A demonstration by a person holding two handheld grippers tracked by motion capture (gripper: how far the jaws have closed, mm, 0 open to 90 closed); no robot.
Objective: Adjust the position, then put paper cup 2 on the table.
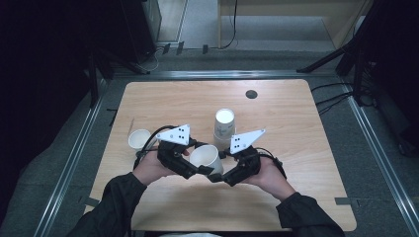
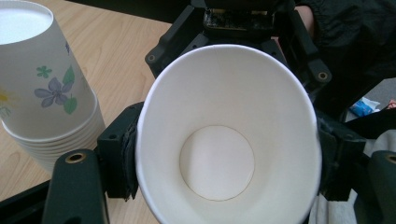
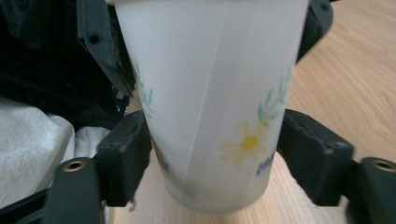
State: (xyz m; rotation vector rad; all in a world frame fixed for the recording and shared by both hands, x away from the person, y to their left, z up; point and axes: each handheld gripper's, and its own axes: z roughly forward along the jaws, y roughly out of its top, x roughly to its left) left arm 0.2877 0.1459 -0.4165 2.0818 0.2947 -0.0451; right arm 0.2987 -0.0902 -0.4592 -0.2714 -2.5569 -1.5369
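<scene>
Gripping paper cup (image 1: 205, 157): both claws, nothing inside

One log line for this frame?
held: paper cup | left gripper: shut on it | right gripper: jaws flank its base, grip unclear | cup stack: behind, upside down

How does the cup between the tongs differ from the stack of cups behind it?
The held cup is single and tipped, mouth open to the left gripper view; the stack is several cups nested, upside down on the table. The held cup sits between both tongs; the stack stands free. Both are white paper with flower prints.
</scene>
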